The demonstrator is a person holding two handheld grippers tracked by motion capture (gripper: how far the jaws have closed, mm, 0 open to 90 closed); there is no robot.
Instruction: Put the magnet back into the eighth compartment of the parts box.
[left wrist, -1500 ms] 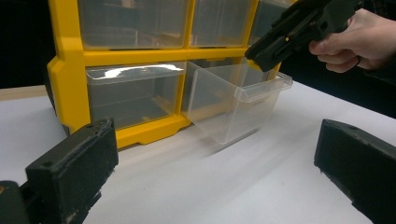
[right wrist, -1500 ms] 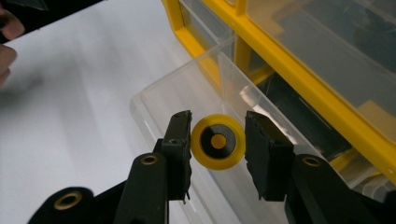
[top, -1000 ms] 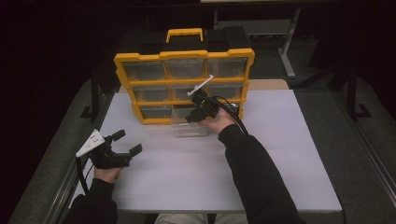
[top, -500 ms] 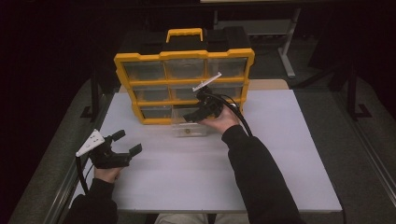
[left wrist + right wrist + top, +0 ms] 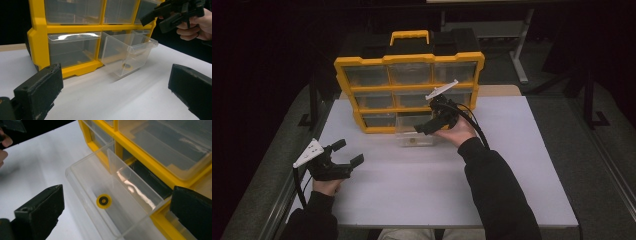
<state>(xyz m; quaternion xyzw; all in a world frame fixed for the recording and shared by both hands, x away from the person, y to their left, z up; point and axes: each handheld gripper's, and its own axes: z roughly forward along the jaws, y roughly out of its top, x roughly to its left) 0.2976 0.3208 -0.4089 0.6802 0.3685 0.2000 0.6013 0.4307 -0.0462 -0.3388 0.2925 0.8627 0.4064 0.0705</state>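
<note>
Clear drawer point(image 5: 413, 134) pulled out of bottom row of yellow organiser point(image 5: 409, 90), middle slot, resting on white counter point(image 5: 522, 170). Long axis of drawer runs near–far: front lip toward the near edge of the counter, back end still at the cabinet opening. Drawer upright, open top facing up; in the left gripper view, seen angled slightly toward the right of the cabinet face point(image 5: 126, 56).

Small yellow ring with dark centre point(image 5: 104, 201) lying flat on drawer floor, toward the front. Same ring seen through the clear front wall point(image 5: 128, 66).

Right hand-held gripper point(image 5: 435, 122) just above the drawer's right side, pointing left and downward. Jaws spread wide, just been opening; nothing between them, pads touching nothing. Drawer interior seen below and between the jaws in the right gripper view point(image 5: 117, 217).

Left hand-held gripper point(image 5: 344, 155) near the left front of the counter, well apart from the drawer, pointing right and far toward the organiser. Jaws spread, empty.

Organiser upright at the far side of the counter, handle point(image 5: 410, 36) on top, other drawers closed.
</note>
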